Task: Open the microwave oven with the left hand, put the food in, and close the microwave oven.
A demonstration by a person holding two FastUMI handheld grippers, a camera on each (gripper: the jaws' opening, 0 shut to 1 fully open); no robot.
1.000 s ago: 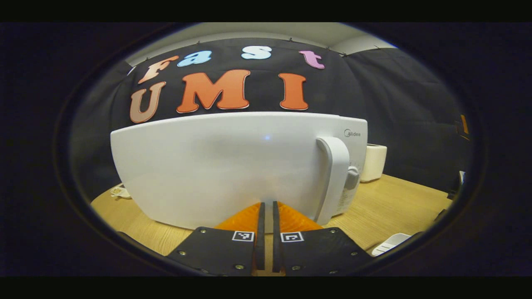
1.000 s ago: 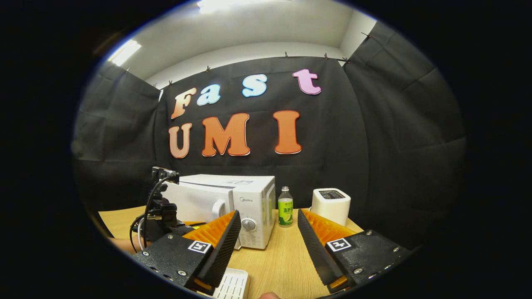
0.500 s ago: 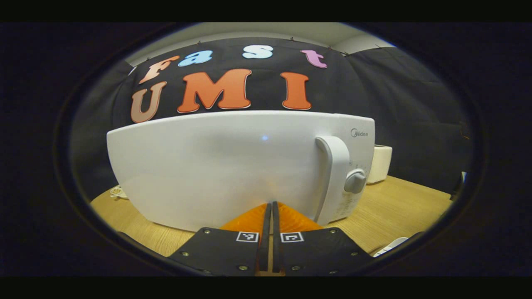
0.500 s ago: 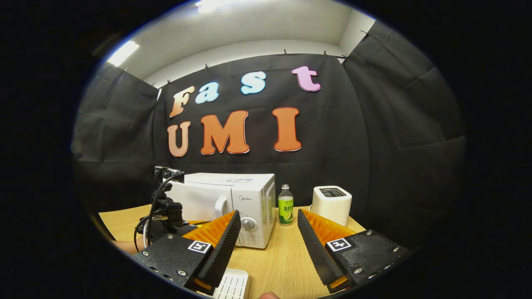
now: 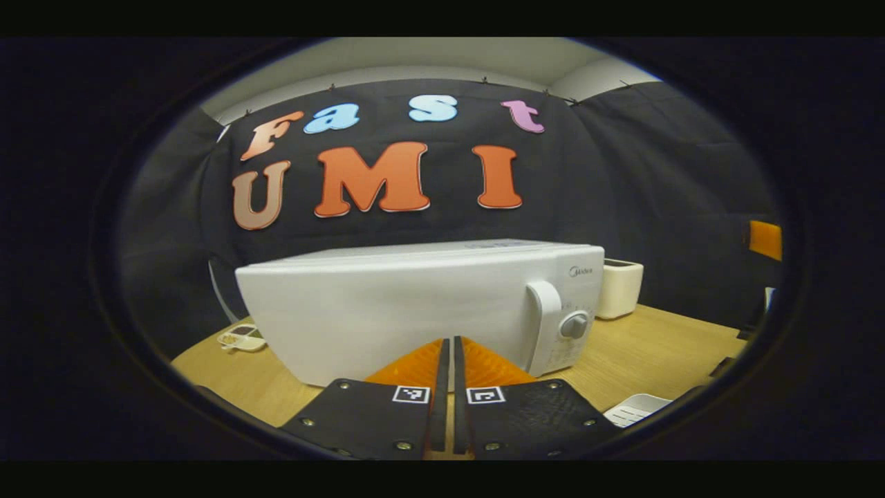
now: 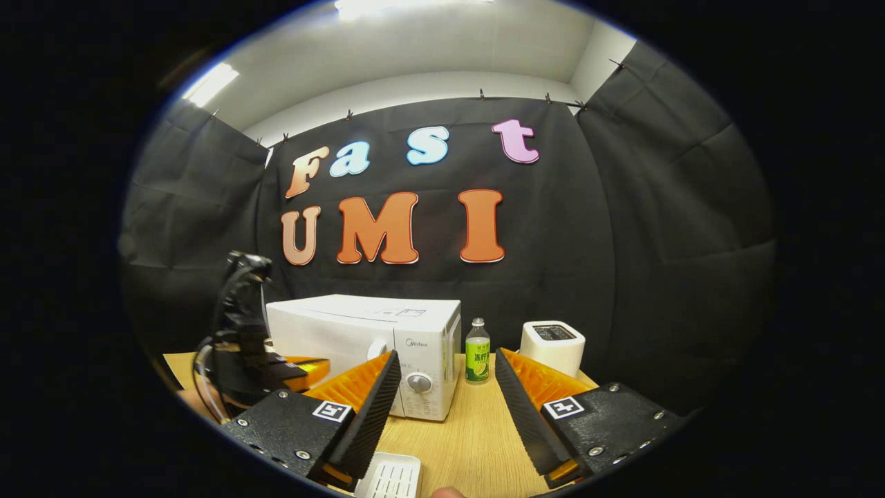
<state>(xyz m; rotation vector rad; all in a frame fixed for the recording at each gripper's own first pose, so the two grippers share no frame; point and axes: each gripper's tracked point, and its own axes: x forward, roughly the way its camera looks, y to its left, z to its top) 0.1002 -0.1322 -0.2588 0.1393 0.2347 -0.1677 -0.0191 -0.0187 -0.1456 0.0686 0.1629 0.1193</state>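
Standing on a pale wooden table, a glossy white box-shaped microwave oven is seen with its door closed. In the left gripper view, the left gripper is held just in front of the smooth door, its ridged fingers clenched together on nothing, with the curved white handle and round grey knob to the right. In the right gripper view, the right gripper is spread wide and empty, nearer than the oven. A green-labelled plastic bottle and a white rounded toaster are placed right of the oven. A white slotted tray lies at the near edge.
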